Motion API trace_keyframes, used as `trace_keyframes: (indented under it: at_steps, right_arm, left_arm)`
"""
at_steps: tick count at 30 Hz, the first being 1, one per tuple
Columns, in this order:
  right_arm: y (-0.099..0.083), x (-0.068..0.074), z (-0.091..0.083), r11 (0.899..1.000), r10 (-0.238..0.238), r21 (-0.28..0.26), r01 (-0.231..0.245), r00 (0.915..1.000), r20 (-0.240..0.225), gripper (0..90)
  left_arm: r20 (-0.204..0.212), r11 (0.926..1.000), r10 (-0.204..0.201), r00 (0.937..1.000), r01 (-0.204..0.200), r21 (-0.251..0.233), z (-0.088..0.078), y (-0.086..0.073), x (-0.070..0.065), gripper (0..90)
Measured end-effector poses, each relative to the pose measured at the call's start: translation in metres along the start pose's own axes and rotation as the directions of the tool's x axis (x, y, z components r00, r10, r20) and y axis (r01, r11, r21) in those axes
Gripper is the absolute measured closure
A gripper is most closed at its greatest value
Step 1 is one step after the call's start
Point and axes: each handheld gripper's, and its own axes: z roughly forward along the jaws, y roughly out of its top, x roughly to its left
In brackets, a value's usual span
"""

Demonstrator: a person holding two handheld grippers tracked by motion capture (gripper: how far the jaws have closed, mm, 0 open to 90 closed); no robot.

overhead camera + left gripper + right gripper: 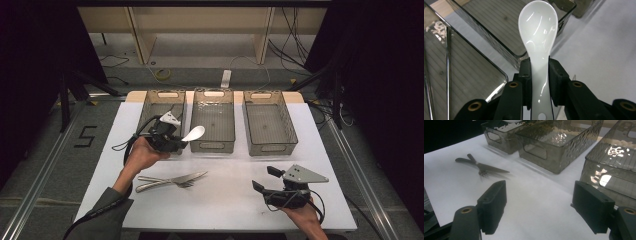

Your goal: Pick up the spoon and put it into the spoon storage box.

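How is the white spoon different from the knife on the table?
The white spoon is glossy white with a rounded bowl; the knife is grey metal with a pointed blade. The spoon is held up in the left gripper; the knife lies flat on the table, across a fork.

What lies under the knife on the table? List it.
A fork lies crossed under the knife; its tines poke out past the blade. Where the two cross, the knife covers the fork's neck. Below both is the white table.
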Motion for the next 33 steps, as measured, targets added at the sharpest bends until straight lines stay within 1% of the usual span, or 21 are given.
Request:
trace_keyframes:
  at_steps: [2, 5, 9, 12, 14, 16, 18, 20, 24, 26, 27, 29, 31, 33]
  right_arm:
    - [0.000, 0.000, 0.000, 1.000, 0.002, -0.002, -0.002, 1.0000, 0.001, 28.4]
    - [0.000, 0.000, 0.000, 1.000, -0.001, -0.002, 0.001, 1.0000, 0.000, 28.4]
    - [0.000, 0.000, 0.000, 1.000, 0.000, -0.004, 0.000, 1.0000, 0.000, 28.4]
    - [0.000, 0.000, 0.000, 1.000, 0.000, -0.003, 0.000, 1.0000, -0.001, 28.4]
    - [0.000, 0.000, 0.000, 1.000, 0.001, -0.006, -0.001, 1.0000, -0.002, 28.4]
    - [0.000, -0.001, 0.000, 1.000, 0.002, -0.006, -0.002, 1.0000, -0.002, 28.4]
    - [0.000, 0.000, -0.001, 1.000, 0.002, -0.007, -0.002, 1.0000, -0.003, 28.4]
    - [0.000, 0.000, -0.001, 1.000, 0.002, -0.006, -0.002, 1.0000, -0.002, 28.4]
    - [0.000, 0.000, -0.001, 1.000, 0.001, -0.006, -0.001, 1.0000, -0.003, 28.4]
    - [0.000, 0.000, -0.001, 1.000, 0.003, -0.008, -0.003, 1.0000, -0.003, 28.4]
    - [0.000, 0.000, -0.001, 1.000, 0.003, -0.008, -0.003, 1.0000, -0.003, 28.4]
    - [0.000, 0.000, -0.001, 1.000, 0.003, -0.008, -0.003, 1.0000, -0.004, 28.4]
    - [0.000, 0.000, -0.002, 1.000, 0.000, -0.009, 0.000, 1.0000, -0.006, 28.4]
    - [0.000, 0.000, -0.001, 1.000, -0.002, -0.009, 0.002, 1.0000, -0.005, 28.4]
  left_arm:
    - [-0.017, 1.0000, 0.005, 0.9998, -0.005, 0.001, 0.002, 0.005, 0.003, 73.9]
    - [-0.012, 0.9998, -0.016, 0.9998, 0.016, -0.011, 0.005, 0.012, 0.010, 73.9]
    - [-0.022, 0.9996, -0.023, 0.9995, 0.023, -0.014, 0.012, 0.019, 0.017, 73.9]
    - [-0.014, 0.9991, -0.038, 0.9992, 0.037, -0.022, 0.017, 0.025, 0.021, 73.9]
    - [-0.019, 0.9986, -0.045, 0.9988, 0.045, -0.029, 0.019, 0.028, 0.021, 73.9]
    - [-0.003, 0.9975, -0.058, 0.9983, 0.058, -0.041, 0.021, 0.032, 0.024, 73.9]
    - [0.002, 0.9958, -0.074, 0.9972, 0.074, -0.053, 0.021, 0.036, 0.027, 73.9]
    - [-0.004, 0.9949, -0.080, 0.9968, 0.080, -0.061, 0.022, 0.040, 0.028, 73.9]
    - [0.004, 0.9920, -0.100, 0.9950, 0.100, -0.077, 0.025, 0.049, 0.030, 74.0]
    - [0.017, 0.9895, -0.114, 0.9934, 0.115, -0.088, 0.030, 0.053, 0.030, 73.9]
    - [0.019, 0.9893, -0.118, 0.9929, 0.119, -0.085, 0.034, 0.055, 0.029, 73.9]
    - [0.009, 0.9901, -0.117, 0.9931, 0.117, -0.077, 0.039, 0.057, 0.028, 73.9]
    - [0.016, 0.9882, -0.131, 0.9912, 0.132, -0.077, 0.045, 0.060, 0.028, 74.0]
    - [0.012, 0.9882, -0.134, 0.9909, 0.134, -0.074, 0.048, 0.064, 0.027, 74.0]
